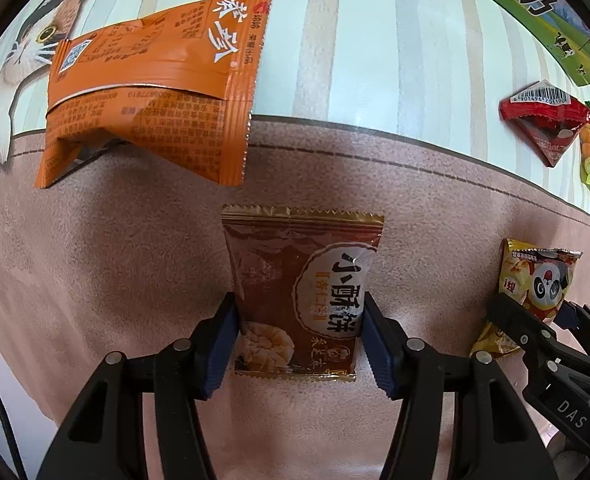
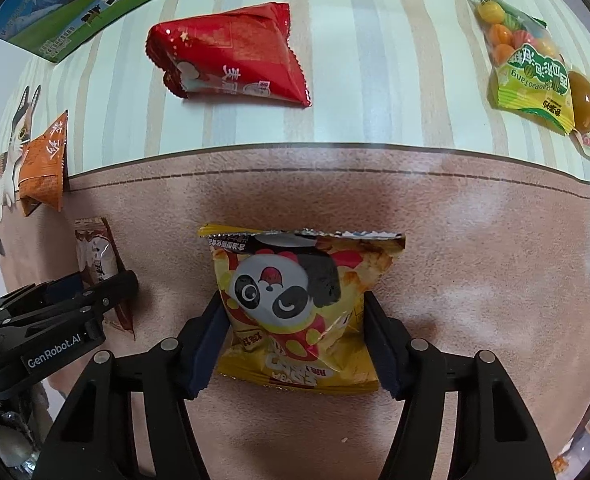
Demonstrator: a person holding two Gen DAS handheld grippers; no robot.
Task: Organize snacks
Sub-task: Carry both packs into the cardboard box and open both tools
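Observation:
My left gripper [image 1: 300, 332] is shut on a brown biscuit packet [image 1: 301, 280] over the pinkish-brown mat [image 1: 115, 260]. My right gripper [image 2: 295, 336] is shut on a yellow panda snack bag [image 2: 301, 304] over the same mat. Each gripper shows at the edge of the other's view: the right one [image 1: 535, 324] with the yellow bag [image 1: 535, 280], the left one [image 2: 95, 292] with the brown packet [image 2: 99, 256]. An orange packet [image 1: 147, 92] lies at the far left. A red packet [image 2: 235, 54] and a green candy bag [image 2: 531, 68] lie on the striped cloth [image 2: 375, 80].
A green and blue milk carton [image 2: 75, 4] lies along the far edge, also in the left wrist view [image 1: 535, 12]. A cat picture [image 1: 19, 60] is printed on the cloth at the left. A brown jelly cup [image 2: 583, 100] sits by the candy bag.

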